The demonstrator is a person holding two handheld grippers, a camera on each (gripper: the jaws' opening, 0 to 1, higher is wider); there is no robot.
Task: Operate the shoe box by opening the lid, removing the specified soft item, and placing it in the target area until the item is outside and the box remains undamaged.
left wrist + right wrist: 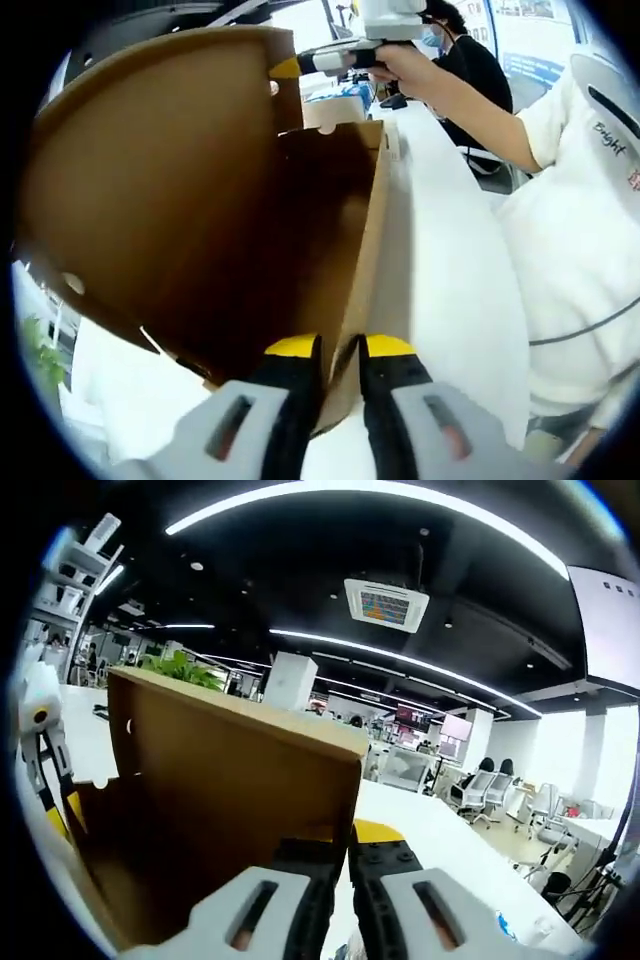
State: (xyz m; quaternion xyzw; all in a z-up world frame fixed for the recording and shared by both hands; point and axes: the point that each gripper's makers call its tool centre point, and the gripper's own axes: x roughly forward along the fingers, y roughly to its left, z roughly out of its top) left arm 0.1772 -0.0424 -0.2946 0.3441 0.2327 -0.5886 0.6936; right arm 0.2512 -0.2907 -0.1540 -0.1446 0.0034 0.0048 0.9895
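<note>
Two grippers on box: each is closed on cardboard of the shoe box (330, 250), which stands on the white table (450, 270).
Left gripper (340, 352): jaws pinched together on the near edge of the box wall, at the box's bottom corner.
Right gripper (343, 852): jaws clamped on the free edge of the raised lid (230, 780); in the left gripper view it shows at the lid's far top corner.
Lid: swung up and back from the box, hinged along the box's long side.
Box interior: plain brown, dark, lying straight ahead of the left gripper.
Soft item: cannot tell; nothing soft is visible inside the box from here.
Judgement: left gripper is nearer the interior.
Condition: cardboard looks undamaged.
</note>
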